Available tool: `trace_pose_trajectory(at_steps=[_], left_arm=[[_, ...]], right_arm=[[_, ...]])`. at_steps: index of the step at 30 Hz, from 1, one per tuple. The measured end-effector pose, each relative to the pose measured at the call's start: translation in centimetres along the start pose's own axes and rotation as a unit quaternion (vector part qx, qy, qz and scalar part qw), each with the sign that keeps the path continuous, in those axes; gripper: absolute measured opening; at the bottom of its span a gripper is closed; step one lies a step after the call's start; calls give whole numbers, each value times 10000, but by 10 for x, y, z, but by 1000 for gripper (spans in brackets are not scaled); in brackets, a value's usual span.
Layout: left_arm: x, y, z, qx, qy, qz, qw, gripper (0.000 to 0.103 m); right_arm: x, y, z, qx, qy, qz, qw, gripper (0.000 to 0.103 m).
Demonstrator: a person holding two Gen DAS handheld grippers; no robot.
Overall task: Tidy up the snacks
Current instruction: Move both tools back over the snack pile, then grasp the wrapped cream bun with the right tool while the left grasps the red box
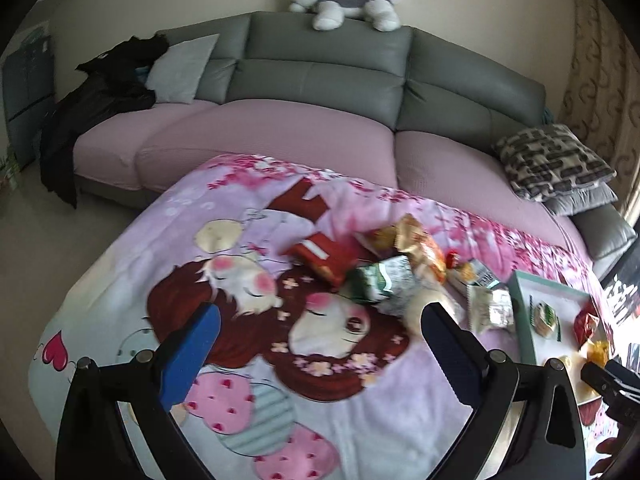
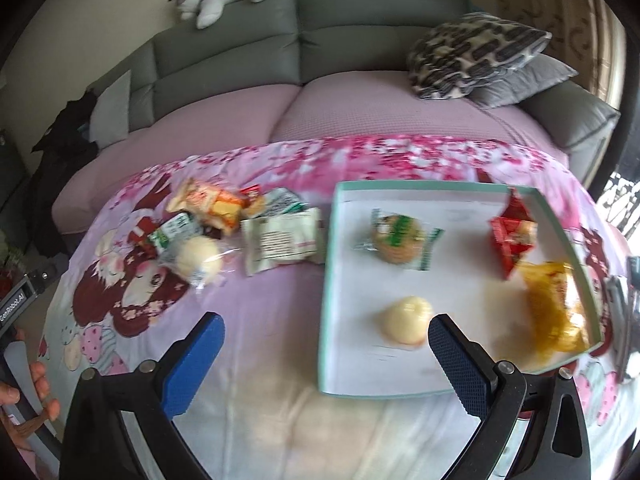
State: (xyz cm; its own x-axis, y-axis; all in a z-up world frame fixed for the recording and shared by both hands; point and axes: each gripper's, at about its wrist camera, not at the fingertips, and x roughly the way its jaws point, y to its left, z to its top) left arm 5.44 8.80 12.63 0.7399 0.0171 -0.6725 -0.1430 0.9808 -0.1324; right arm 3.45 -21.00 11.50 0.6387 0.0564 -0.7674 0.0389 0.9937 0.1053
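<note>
A pile of snack packets (image 1: 396, 264) lies on the cartoon blanket (image 1: 240, 360); it also shows in the right wrist view (image 2: 240, 228). A white tray with a teal rim (image 2: 332, 280) holds a green-wrapped cake (image 2: 398, 242), a red packet (image 2: 512, 232), a yellow packet (image 2: 556, 308) and a pale round bun (image 2: 408, 320). The tray also shows in the left wrist view (image 1: 524, 320). My left gripper (image 1: 320, 320) is open and empty, short of the pile. My right gripper (image 2: 326, 330) is open and empty above the tray's near left edge.
A grey sofa with pink seat covers (image 1: 280, 128) stands behind the blanket. A plush husky (image 1: 344, 4) lies on its back. Patterned cushions (image 2: 476, 52) sit at the right, dark clothes (image 1: 100, 96) at the left. A window (image 1: 624, 292) is at the far right.
</note>
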Motion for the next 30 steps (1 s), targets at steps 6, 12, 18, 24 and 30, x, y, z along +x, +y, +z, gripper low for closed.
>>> trace_pose_trajectory(at_steps=[6,12,18,24,30], left_arm=[[10,23,0,-180,49,44,9998,101],[26,28,-4,-142,211,-85,9996,101],[48,23,-1,34,432,-249,9988,101],[75,17,12,188,763,-242,9966,101],[106,11,26,353,1011,-204,9940,101]], right_arm=[[21,39,4,-228,155,274,9992,103],[43,66,5,-414,346,472,9974,103],[64,86,11,-568,476,568,9956,103],[89,106,22,-815,609,559,9932,103],[113,125,30,-1181,714,553,9889,103]])
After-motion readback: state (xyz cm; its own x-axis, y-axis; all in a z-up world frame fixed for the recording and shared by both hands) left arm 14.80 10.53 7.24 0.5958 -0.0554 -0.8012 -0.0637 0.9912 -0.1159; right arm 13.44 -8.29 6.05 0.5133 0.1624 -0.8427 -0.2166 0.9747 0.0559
